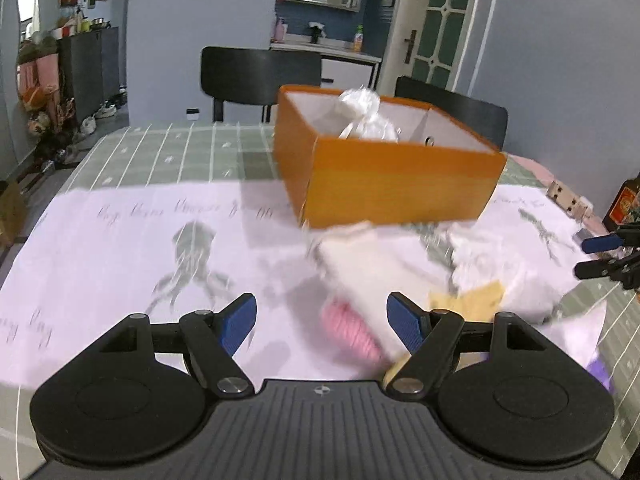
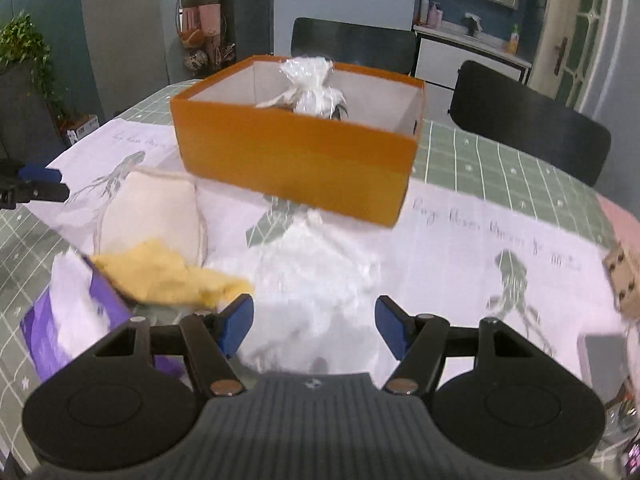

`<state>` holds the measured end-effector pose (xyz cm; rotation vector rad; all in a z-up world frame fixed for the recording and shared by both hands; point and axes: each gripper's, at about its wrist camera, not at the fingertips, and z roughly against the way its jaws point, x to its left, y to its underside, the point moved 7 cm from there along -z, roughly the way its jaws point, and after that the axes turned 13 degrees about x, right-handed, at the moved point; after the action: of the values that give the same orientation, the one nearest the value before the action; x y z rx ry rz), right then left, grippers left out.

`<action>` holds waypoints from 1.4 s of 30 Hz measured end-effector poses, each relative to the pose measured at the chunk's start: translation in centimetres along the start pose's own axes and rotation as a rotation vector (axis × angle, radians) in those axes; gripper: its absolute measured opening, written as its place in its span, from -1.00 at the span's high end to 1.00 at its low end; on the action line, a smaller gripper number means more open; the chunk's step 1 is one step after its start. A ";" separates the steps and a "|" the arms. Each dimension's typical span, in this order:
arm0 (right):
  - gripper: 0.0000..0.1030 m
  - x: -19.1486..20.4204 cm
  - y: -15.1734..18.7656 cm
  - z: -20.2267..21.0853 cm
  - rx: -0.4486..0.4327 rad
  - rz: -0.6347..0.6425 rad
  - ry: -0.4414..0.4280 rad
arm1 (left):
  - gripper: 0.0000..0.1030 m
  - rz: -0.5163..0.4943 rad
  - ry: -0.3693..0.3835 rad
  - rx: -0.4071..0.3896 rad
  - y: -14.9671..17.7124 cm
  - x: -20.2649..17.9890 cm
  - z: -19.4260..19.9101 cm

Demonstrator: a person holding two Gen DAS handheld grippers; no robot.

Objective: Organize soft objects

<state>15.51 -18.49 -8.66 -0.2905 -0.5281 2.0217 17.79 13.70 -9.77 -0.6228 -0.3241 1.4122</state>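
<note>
Left wrist view is showing the left gripper (image 1: 322, 322) with jaws standing wide and nothing between the pads, angling down toward the soft pile at lower centre-right of the frame. Directly ahead of it, a cream cloth pouch (image 1: 360, 268) is lying with a pink knit piece (image 1: 352, 330) poking out under its near edge, just inside the right finger; the pouch's long axis is running from lower right up toward the orange box (image 1: 396, 184), roughly along the gripper's pointing line (blur is making the edges soft, so I'm judging this loosely). Further right, a yellow cloth (image 1: 472, 298) and a crumpled white plastic bag (image 1: 508, 268) are sitting beside it. Right wrist view is showing the right gripper (image 2: 314, 326) also open and empty, with that white plastic bag (image 2: 316, 280) spreading dead centre between and just beyond its fingers, the yellow cloth (image 2: 168, 276) off to the left, the pouch (image 2: 156, 212) up-left of it, and a purple tissue pack (image 2: 72, 320) at lower left. The box (image 2: 296, 160) is sitting behind the pile at upper centre, already holding a tied clear bag (image 2: 312, 88). So each hand is lining up on its own item: left nearer the pouch and pink piece, right nearer the plastic bag. I'm reading the coming move as a straight forward-and-down reach for both, then a lift over the box's near wall.
</note>
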 end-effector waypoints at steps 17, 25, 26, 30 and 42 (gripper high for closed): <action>-0.30 7.2 -1.2 4.1 -0.060 0.139 -0.131 | -0.70 -0.149 0.009 0.029 4.7 -1.8 -1.4; -0.79 14.2 -7.6 -1.2 0.104 0.219 -0.240 | -0.70 -0.169 0.015 0.051 6.1 -0.8 -2.1; -0.84 14.6 -8.4 -2.2 0.128 0.208 -0.240 | -0.70 -0.166 0.021 0.052 6.1 -0.5 -2.1; -0.95 15.9 -11.3 -6.4 0.256 0.141 -0.260 | -0.70 -0.156 0.038 0.049 6.0 0.5 -1.8; -0.76 17.9 -13.9 -12.6 0.389 0.080 -0.208 | -0.70 -0.149 0.039 0.029 6.0 2.9 -1.1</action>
<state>22.80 6.07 -12.78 0.1381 -0.2410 2.1936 13.92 16.52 -14.55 -0.5896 -0.3116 1.2588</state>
